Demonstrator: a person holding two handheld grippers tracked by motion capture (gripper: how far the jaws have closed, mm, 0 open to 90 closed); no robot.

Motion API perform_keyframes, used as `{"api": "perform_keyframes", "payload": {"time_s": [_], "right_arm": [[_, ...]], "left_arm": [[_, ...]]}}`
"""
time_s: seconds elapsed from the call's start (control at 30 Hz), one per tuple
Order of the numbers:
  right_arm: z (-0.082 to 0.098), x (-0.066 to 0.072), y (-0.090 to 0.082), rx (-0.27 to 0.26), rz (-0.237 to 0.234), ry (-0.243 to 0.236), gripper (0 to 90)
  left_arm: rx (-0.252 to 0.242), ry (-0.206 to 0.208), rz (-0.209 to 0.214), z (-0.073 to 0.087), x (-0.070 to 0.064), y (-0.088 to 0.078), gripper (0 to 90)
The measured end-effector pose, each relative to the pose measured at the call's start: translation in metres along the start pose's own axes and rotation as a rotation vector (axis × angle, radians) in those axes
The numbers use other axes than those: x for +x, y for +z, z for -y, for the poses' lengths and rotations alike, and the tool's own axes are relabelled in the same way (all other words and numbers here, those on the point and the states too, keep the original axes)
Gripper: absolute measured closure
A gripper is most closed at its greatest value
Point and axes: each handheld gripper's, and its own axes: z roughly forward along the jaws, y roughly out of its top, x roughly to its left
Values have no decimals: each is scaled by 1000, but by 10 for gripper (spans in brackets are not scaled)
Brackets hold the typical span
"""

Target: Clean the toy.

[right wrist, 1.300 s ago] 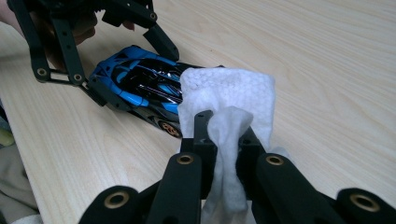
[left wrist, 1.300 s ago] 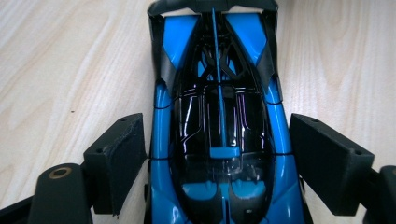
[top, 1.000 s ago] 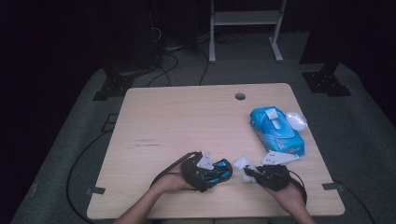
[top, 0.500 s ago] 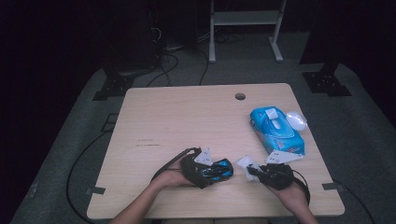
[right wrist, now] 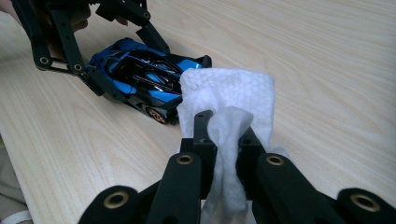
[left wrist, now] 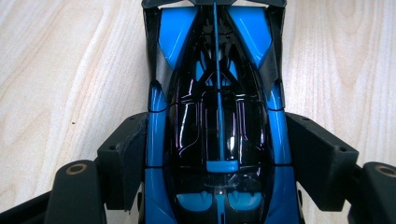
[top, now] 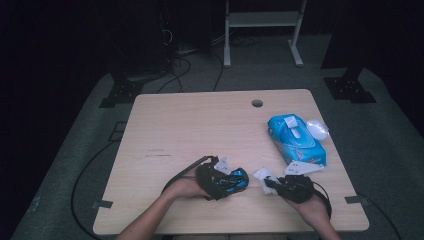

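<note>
A blue and black toy car [top: 236,181] rests on the wooden table [top: 200,130] near the front edge. My left gripper [top: 222,179] is shut on it; in the left gripper view its pads [left wrist: 123,158] press both flanks of the car [left wrist: 217,116]. Just to the right, my right gripper [top: 272,184] is shut on a crumpled white wipe [top: 262,176]. From the right gripper view the wipe [right wrist: 229,98] stands up between the closed jaws, its edge close to the car's [right wrist: 140,74] rear, with the left gripper [right wrist: 126,58] clamped across the car.
A blue pack of wet wipes [top: 295,140] lies at the right of the table, with a small clear white lid [top: 317,128] beside it. A round cable hole [top: 257,103] sits near the far edge. Cables trail off the front left.
</note>
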Motion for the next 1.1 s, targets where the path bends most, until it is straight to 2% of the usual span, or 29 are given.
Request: {"api": "perform_keyframes", "payload": {"time_s": [0.27, 0.4, 0.53, 0.73, 0.83, 0.9, 1.0, 1.1], "right_arm": [[1, 0, 0, -1, 0, 1, 830], [2, -1, -1, -1, 1, 5, 830], [2, -2, -2, -7, 4, 8, 830], [3, -3, -4, -6, 7, 14, 830], [3, -5, -4, -8, 9, 15, 830], [4, -7, -5, -5, 14, 17, 830], [6, -13, -6, -6, 20, 42, 831], [8, -17, -8, -12, 23, 54, 831]], "left_arm": [[37, -27, -3, -7, 1, 6, 215], [47, -1, -5, -9, 0, 6, 256], [61, 7, -7, -9, -1, 5, 258], [46, 25, -11, -12, -1, 2, 260], [0, 13, -2, -16, 4, -7, 281], [3, 19, -14, -21, 9, -11, 289], [48, 38, -18, -24, 13, -6, 289], [32, 23, 2, -24, 17, -5, 290]]}}
